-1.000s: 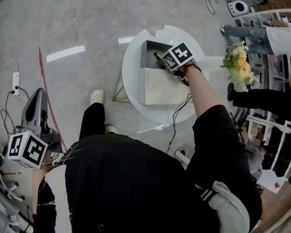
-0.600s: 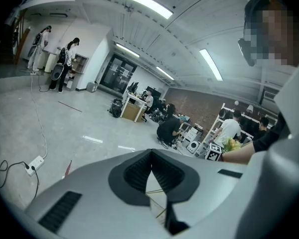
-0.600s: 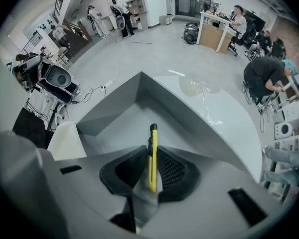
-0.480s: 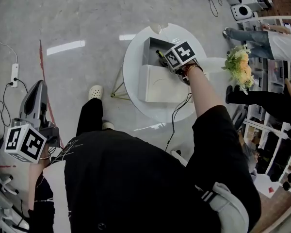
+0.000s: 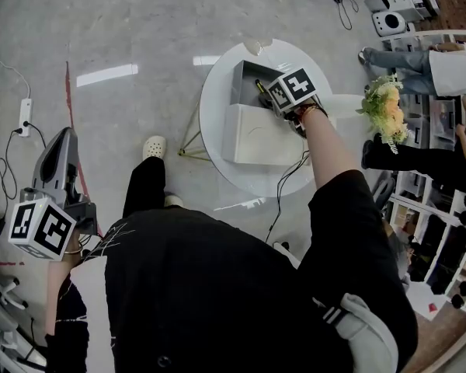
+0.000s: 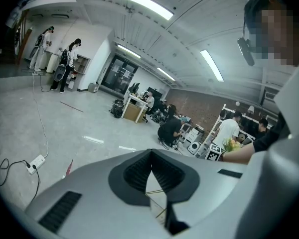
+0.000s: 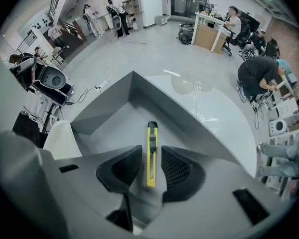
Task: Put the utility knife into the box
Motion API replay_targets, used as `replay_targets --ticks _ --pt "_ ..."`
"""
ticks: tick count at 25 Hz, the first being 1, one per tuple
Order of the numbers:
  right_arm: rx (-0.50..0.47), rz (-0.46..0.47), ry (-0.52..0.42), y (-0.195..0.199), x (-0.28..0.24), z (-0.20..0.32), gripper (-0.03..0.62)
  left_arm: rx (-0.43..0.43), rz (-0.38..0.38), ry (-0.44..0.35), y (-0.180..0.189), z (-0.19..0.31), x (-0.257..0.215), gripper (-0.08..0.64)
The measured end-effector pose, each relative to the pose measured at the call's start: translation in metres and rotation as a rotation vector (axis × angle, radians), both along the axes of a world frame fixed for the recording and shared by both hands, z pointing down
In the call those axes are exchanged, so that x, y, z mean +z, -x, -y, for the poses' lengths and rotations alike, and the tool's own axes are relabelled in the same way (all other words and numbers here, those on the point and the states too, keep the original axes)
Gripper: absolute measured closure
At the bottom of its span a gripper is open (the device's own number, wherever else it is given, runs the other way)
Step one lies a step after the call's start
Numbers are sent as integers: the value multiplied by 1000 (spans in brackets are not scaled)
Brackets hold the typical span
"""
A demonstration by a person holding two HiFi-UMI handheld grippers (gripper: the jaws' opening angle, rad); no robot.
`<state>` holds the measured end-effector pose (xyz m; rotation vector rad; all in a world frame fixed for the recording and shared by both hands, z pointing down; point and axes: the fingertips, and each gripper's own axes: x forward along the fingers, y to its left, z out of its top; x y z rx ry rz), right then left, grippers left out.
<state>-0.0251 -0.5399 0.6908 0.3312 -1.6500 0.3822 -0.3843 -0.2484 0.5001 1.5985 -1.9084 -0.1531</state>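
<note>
A yellow utility knife (image 7: 151, 156) lies lengthwise on the floor of the open grey box (image 7: 104, 103), which stands on the round white table (image 5: 217, 92). My right gripper (image 7: 151, 147) reaches into the box (image 5: 245, 76) from the near side. Its jaws are opening, and a thin gap shows on each side of the knife between the pads. In the head view the knife (image 5: 258, 86) is a dark sliver ahead of the right gripper (image 5: 266, 93). My left gripper (image 5: 62, 138) hangs low at my left over the floor, jaws shut on nothing (image 6: 150, 152).
The box's white lid (image 5: 256, 138) lies on the table in front of the box. A bunch of flowers (image 5: 384, 103) stands at the table's right, with people and shelves (image 5: 443, 208) beyond. A power strip (image 5: 25, 115) and a red floor line (image 5: 70, 107) are at left.
The right gripper stays at the box with hardly any shift. The left gripper has drifted slightly up and left beside my leg.
</note>
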Motion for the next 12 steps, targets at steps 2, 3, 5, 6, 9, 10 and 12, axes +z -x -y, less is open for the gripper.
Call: replay_targets --ticks 2,3,5,6,9,10,12 --pt "1 0 -2 0 -1 0 462 2 3 -4 0 -1 -1 549" --pt "7 2 -5 0 -2 0 462 3 4 -5 0 -2 -1 549" --pt "33 13 -20 0 -5 3 462 5 5 -8 0 -2 -2 549" --pt "54 20 -32 -1 -8 6 462 7 6 -11 0 -2 -2 549" --pt "152 65 -78 -4 -20 15 463 15 4 -17 -3 1 -7 549" --pt "194 95 -90 -4 -27 17 465 20 7 -23 -4 2 -9 549" --pt "284 174 -101 -1 -42 19 500 35 18 -42 -8 5 -16 549"
